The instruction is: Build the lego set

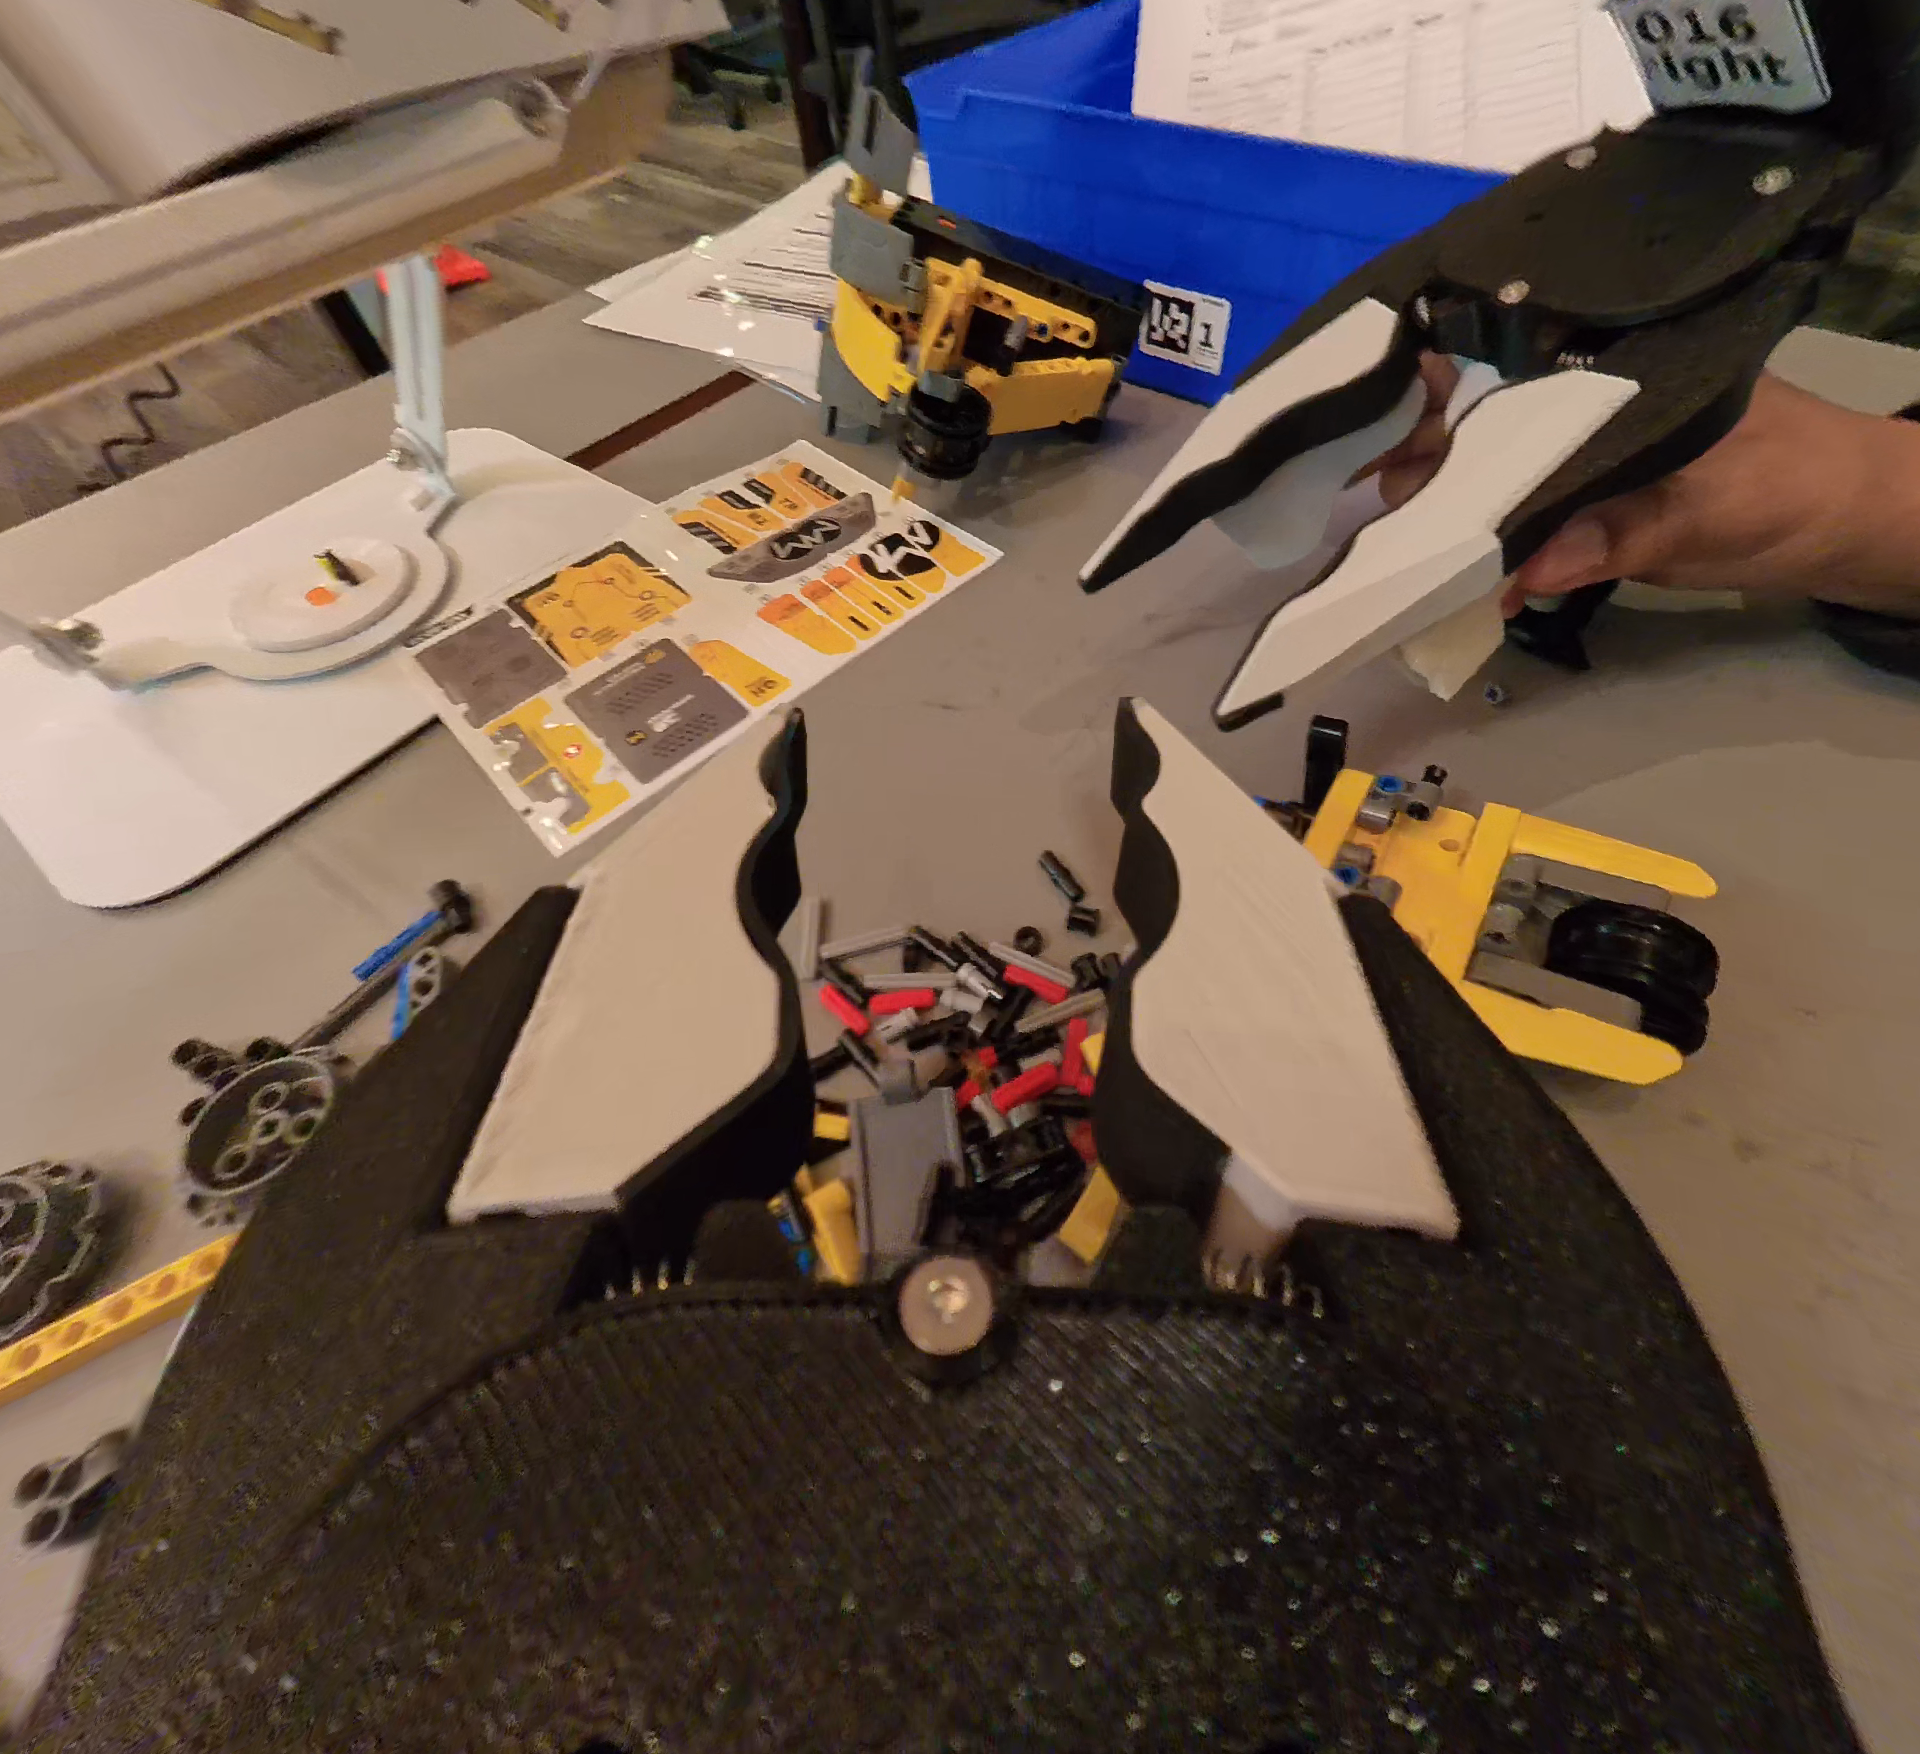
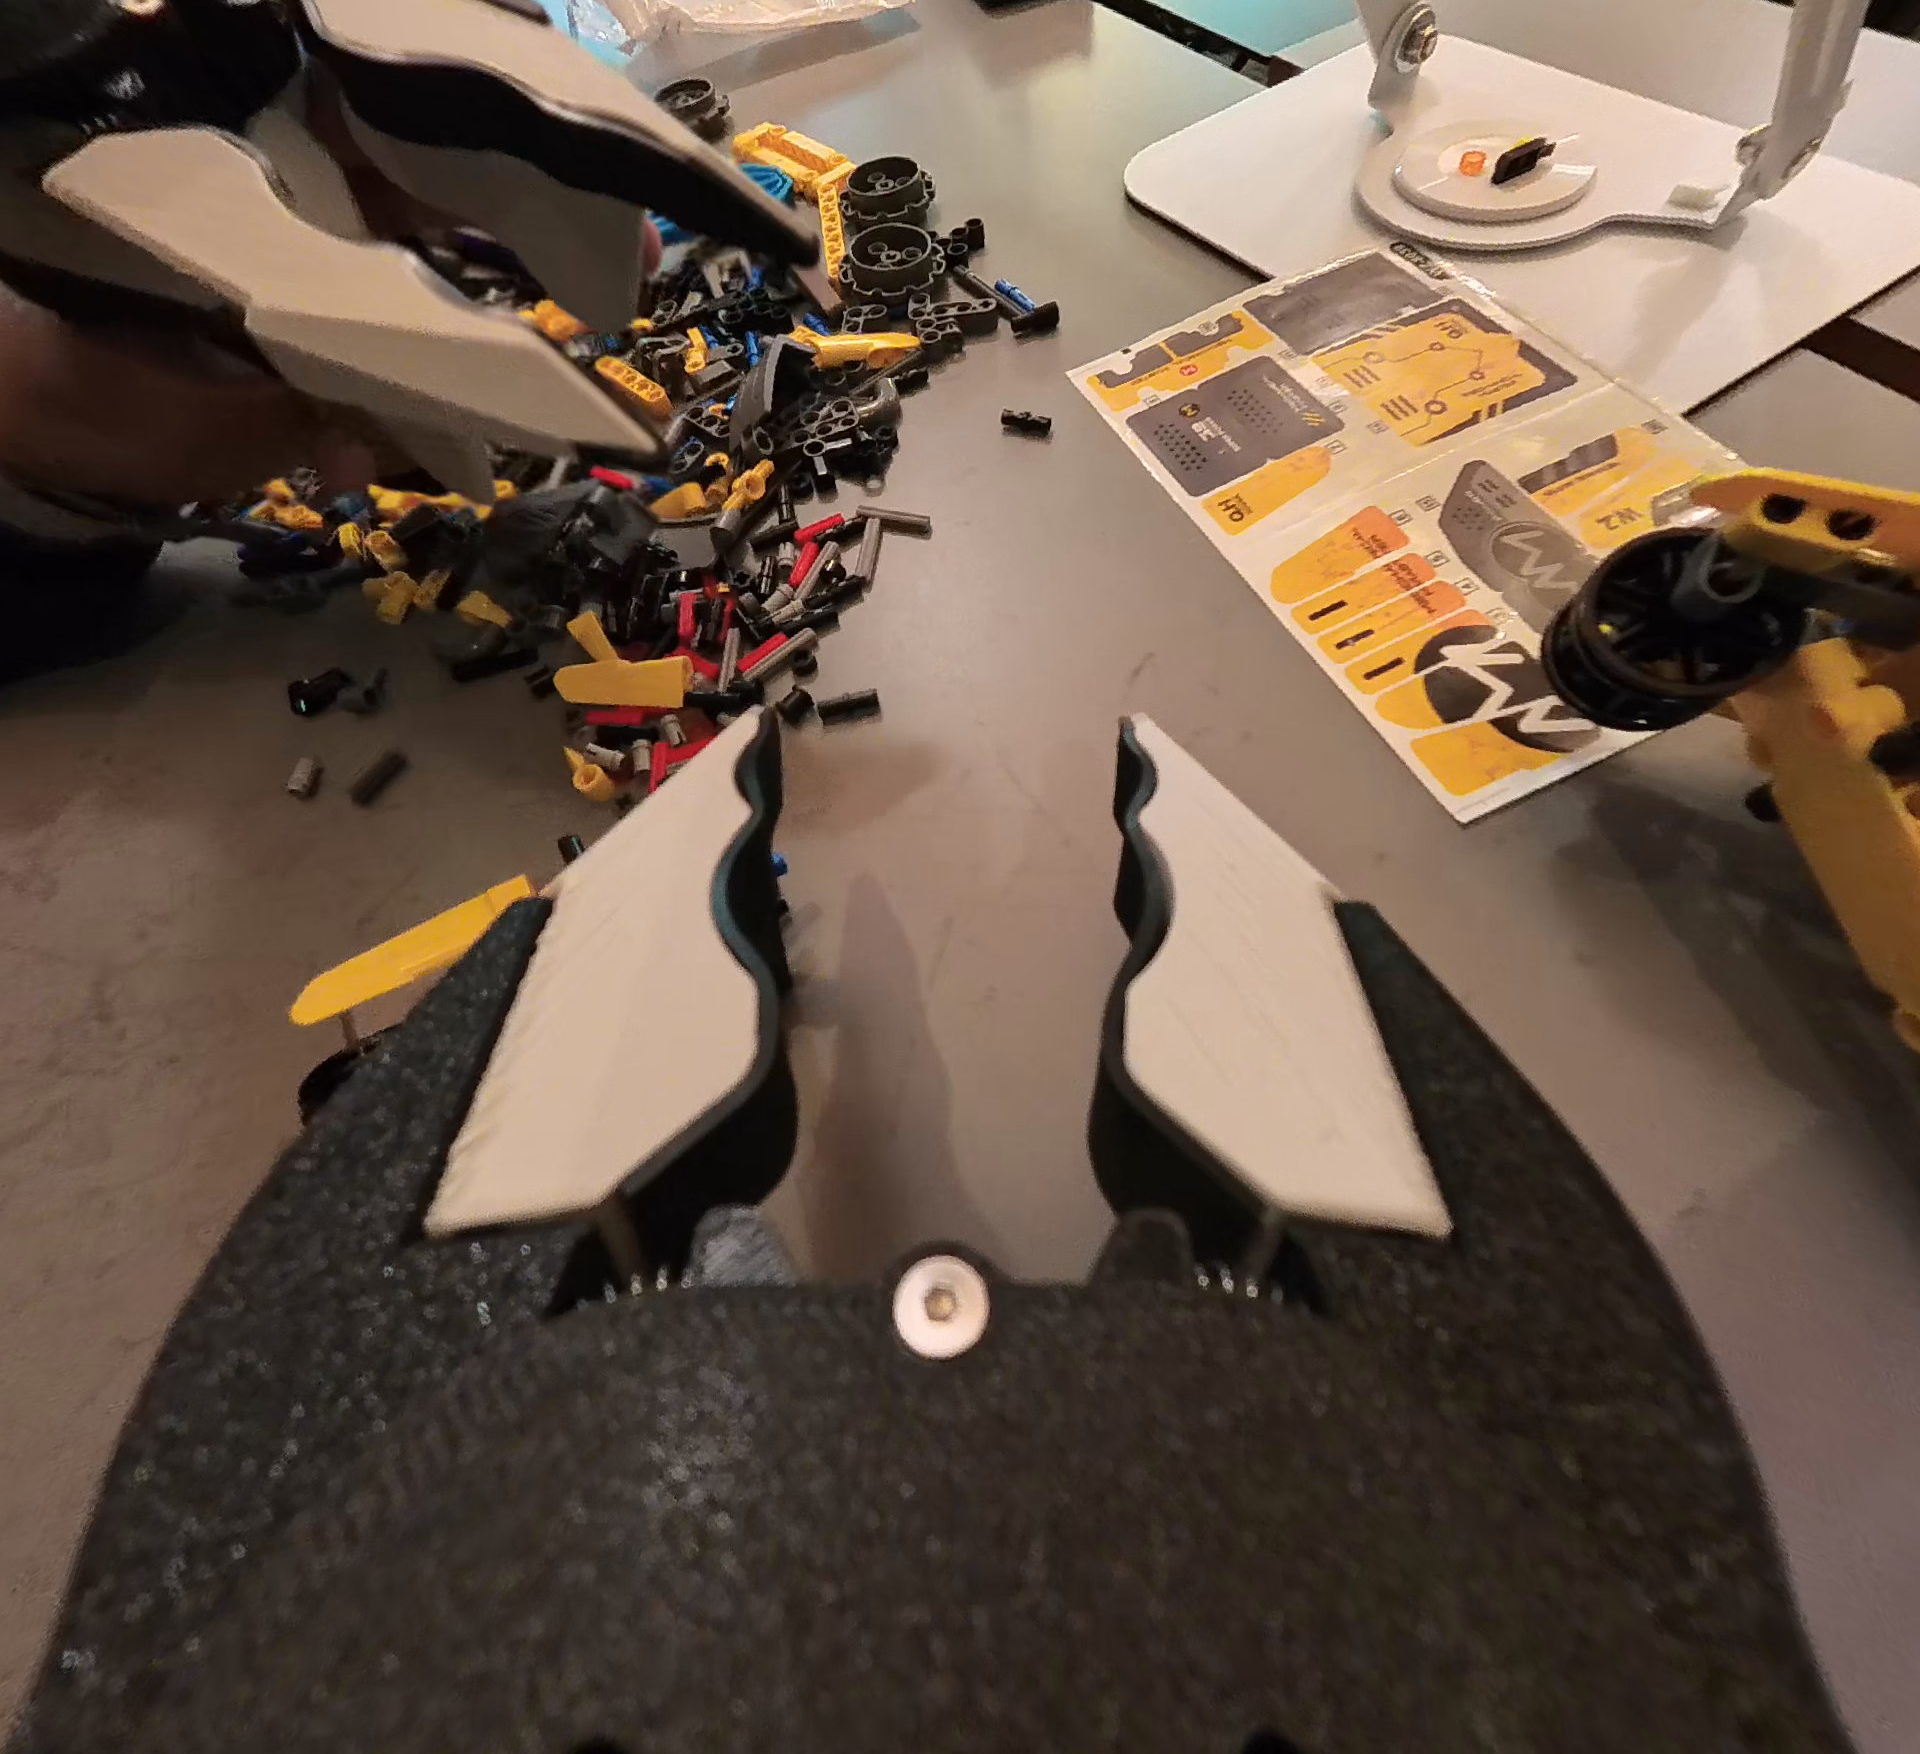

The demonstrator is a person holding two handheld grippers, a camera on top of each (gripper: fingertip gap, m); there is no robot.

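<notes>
Left gripper (image 1: 956, 728): nearest the left wrist camera, its fingers spread apart with nothing between them, poised above the loose heap without touching it.
Loose parts pile (image 1: 956, 1018): small red, black, grey and yellow pins, axles and connectors lay scattered on the grey table (image 1: 935, 769), directly below and between the left fingers; the right wrist view showed the heap reaching further, with dark gear wheels at its far edge.
Right gripper (image 2: 945, 728): fingers also spread, empty, held over a bare part of the table beside the pile; in the left wrist view it hung higher, above the wheeled piece, with a hand behind it.
Small yellow assembly (image 1: 1496, 915): a partly built yellow and grey piece with a black wheel, lying just right of the left gripper.
Larger yellow assembly (image 1: 956, 343): a taller yellow, grey and black build with a black hub, standing beyond the sticker sheet, in front of the blue bin (image 1: 1143, 187).
Sticker sheet (image 1: 707, 624): flat on the table, apparently with its stickers in place.
White stand (image 1: 260, 655): its base held a tiny orange piece and a small dark piece.
Progress, judged: two sub-assemblies stood built but apart; many parts lay unsorted, so most of the build seemed left.
</notes>
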